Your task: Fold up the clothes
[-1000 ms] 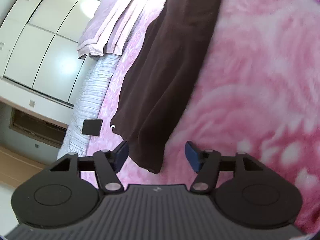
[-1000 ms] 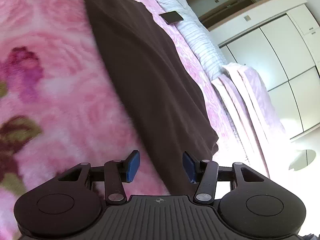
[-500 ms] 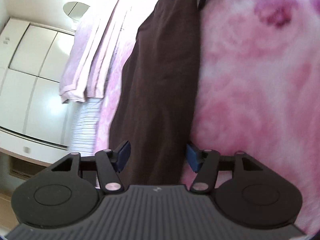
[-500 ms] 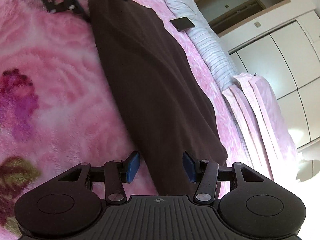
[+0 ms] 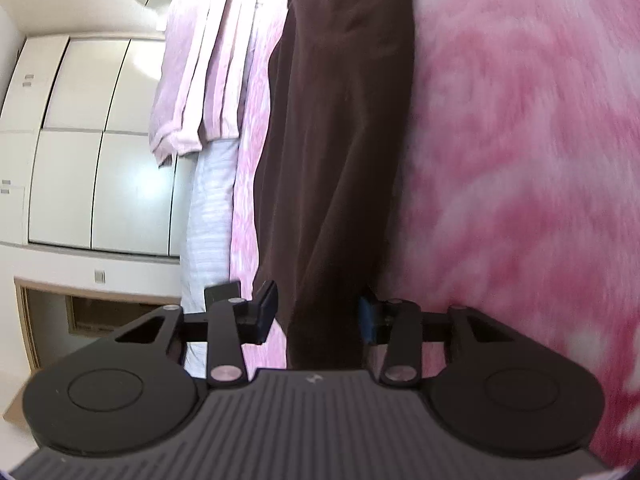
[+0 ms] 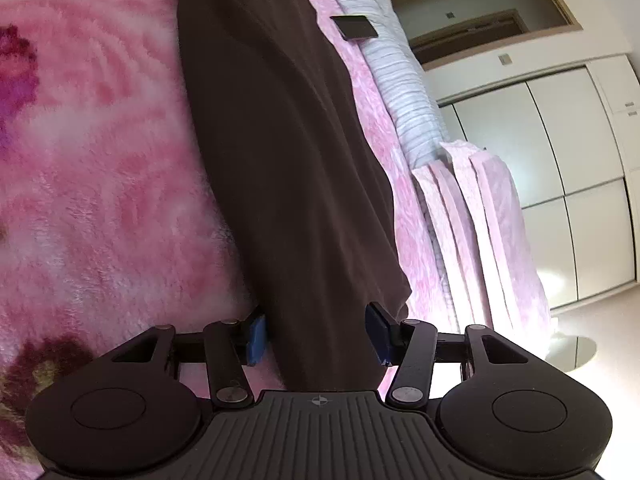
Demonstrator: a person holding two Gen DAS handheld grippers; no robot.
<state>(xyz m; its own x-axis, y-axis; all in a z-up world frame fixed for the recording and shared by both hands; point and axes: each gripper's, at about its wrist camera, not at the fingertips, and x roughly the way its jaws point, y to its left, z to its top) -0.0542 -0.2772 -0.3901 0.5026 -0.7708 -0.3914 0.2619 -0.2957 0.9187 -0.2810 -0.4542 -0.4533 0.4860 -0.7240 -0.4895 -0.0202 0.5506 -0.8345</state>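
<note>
Left tool (image 5: 318,314) jaws just closing round dark garment (image 5: 340,160) end, not yet pinching; right tool (image 6: 316,334) half-open astride it; uneven grab risks crooked fold

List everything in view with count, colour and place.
dark brown folded garment: one, brown, lengthwise on the blanket
pink floral fleece blanket: one, pink, under the garment
pale pink folded cloth: one, pink, blanket's edge
white striped bedding: one, white, blanket's edge
small black square object: one, black, on striped bedding
white cabinet doors: several, white, background
left gripper: one, black, jaws just been closing, garment between, open
right gripper: one, black, open, garment between jaws
</note>
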